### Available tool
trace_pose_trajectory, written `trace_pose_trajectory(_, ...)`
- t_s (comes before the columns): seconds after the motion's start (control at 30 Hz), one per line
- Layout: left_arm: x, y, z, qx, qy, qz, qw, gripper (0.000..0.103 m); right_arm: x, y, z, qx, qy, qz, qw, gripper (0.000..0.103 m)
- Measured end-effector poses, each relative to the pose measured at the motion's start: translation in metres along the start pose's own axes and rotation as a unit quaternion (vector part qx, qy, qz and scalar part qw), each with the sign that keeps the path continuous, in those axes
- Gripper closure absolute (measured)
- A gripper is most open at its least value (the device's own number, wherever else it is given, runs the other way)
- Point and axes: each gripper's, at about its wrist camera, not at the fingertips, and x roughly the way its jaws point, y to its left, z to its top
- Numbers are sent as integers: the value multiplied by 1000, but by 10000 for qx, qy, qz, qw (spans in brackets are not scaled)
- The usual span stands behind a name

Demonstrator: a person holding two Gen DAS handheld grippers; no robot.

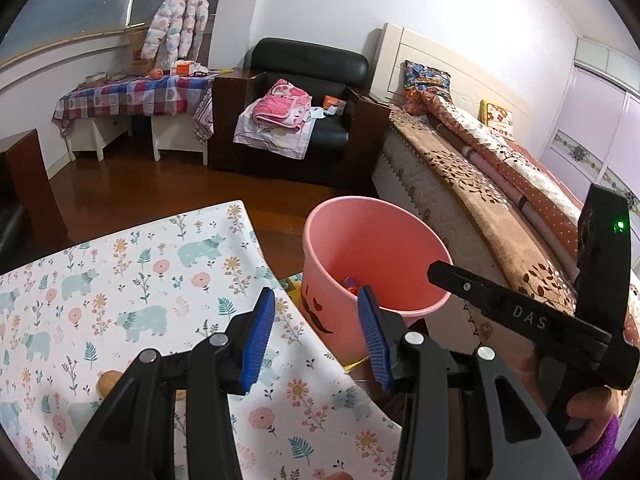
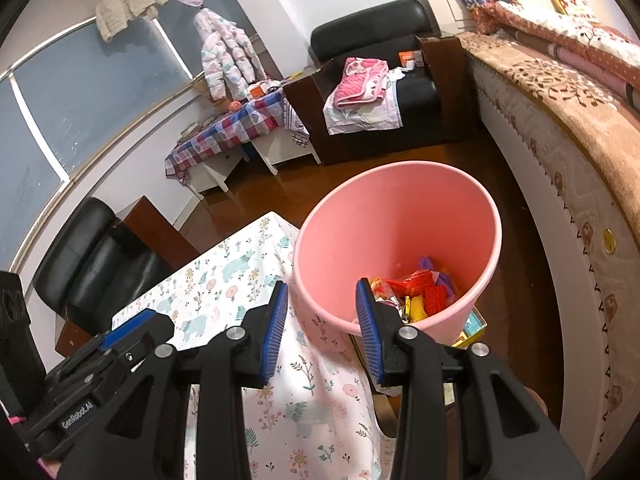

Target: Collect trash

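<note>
A pink bucket (image 1: 372,248) stands just off the right edge of the table with the floral bear cloth (image 1: 120,280). In the right wrist view the pink bucket (image 2: 400,220) holds several colourful wrappers (image 2: 420,292). My left gripper (image 1: 316,308) hovers over the table's right edge, open, with nothing between its blue pads. My right gripper (image 2: 322,300) hangs by the bucket's near rim, its jaws apart and empty. A small brown lump (image 1: 108,382) lies on the cloth beside the left finger's arm. A hand in a purple sleeve (image 1: 600,440) holds the right tool.
A bed (image 2: 560,160) with a brown cover runs close along the bucket's right side. A black armchair (image 1: 304,92) with pink clothes stands at the back, beside a low table with a plaid cloth (image 1: 136,96). Another black chair (image 2: 96,256) sits left of the table. A yellow box (image 2: 474,326) lies under the bucket.
</note>
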Motion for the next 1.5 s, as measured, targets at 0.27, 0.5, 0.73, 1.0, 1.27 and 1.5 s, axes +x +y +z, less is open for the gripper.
trace_pose_trajectory(0.27,-13,7,-1,-102,-98,90,9999,60,-6,9,-8,-179,-67,63,9998,67)
trace_pose_trajectory(0.5,-24,12,-6,-191,-193,160,9995,61,-8,22,-17,-364,-30,101,9993,67)
trace_pose_trajectory(0.73,-31,18,-9,-264,-298,287,9988,61,-12,39,-27,-615,-192,85,9979,67)
trace_pose_trajectory(1.0,-40,24,-14,-241,-479,575,9969,60,-14,53,-36,-747,-333,157,9965,66)
trace_pose_trajectory(1.27,-47,28,-18,-237,-564,758,9952,60,-15,65,-44,-927,-391,116,9949,66)
trace_pose_trajectory(1.5,-50,28,-20,-259,-629,872,9939,60,-15,72,-49,-1058,-426,78,9934,66)
